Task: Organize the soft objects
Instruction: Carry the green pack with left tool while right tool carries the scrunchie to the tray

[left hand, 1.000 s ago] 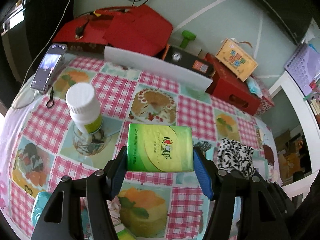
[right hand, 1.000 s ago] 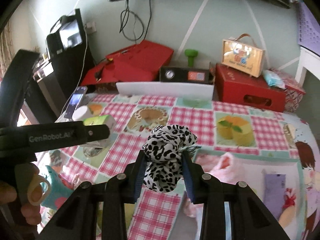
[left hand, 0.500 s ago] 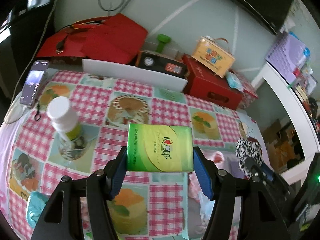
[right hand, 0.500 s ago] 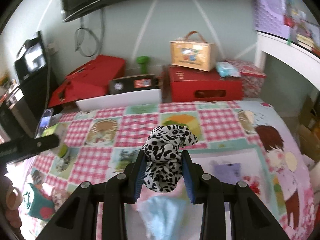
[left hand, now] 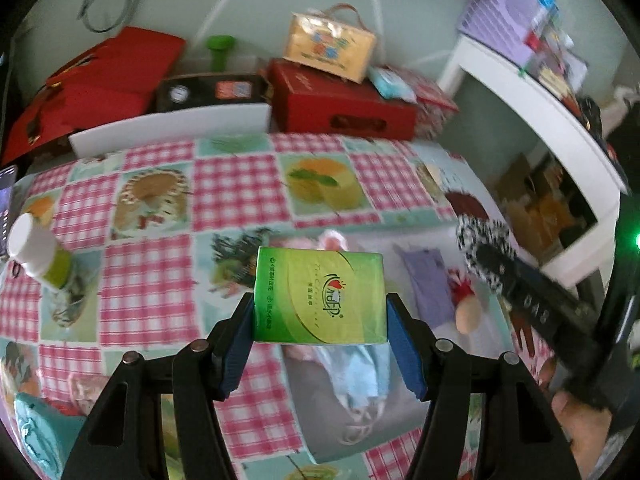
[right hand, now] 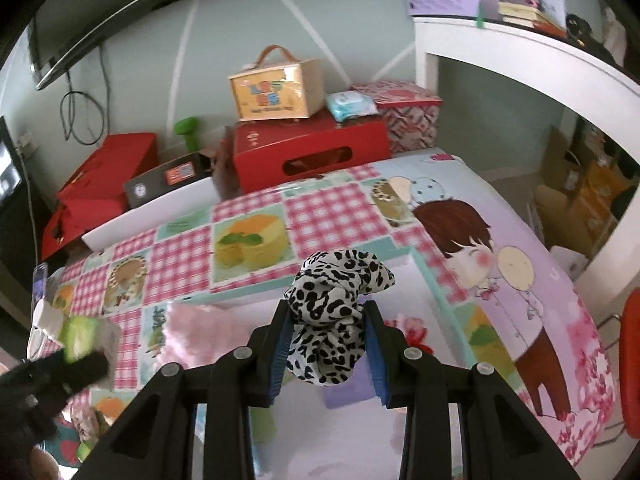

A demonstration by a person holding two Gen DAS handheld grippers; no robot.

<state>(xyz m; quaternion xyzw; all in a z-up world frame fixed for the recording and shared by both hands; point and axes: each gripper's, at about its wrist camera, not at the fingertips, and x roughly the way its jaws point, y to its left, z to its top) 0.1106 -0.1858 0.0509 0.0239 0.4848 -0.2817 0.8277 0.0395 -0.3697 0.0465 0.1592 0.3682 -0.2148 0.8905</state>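
Left wrist view: left claw (left hand: 320, 320) clamping green tissue pack (left hand: 320, 294), logo unreadable; right claw (right hand: 326, 350) gripping leopard-print cloth (right hand: 334, 320).

Two tools, the left tool (left hand: 320, 330) and the right tool (right hand: 326, 350); one green tissue pack (left hand: 319, 296); one leopard-print cloth (right hand: 334, 312); one white-capped bottle (left hand: 38, 250); one green dumbbell (right hand: 189, 130); one handled yellow box (right hand: 276, 90).

A pale green wall (right hand: 248, 32) with white diagonal lines is seen behind the table (right hand: 332, 212), which is covered in a pink checked cloth. Red boxes (right hand: 312, 152) are stacked along the wall, and a white shelf (right hand: 520, 52) is set on the right.
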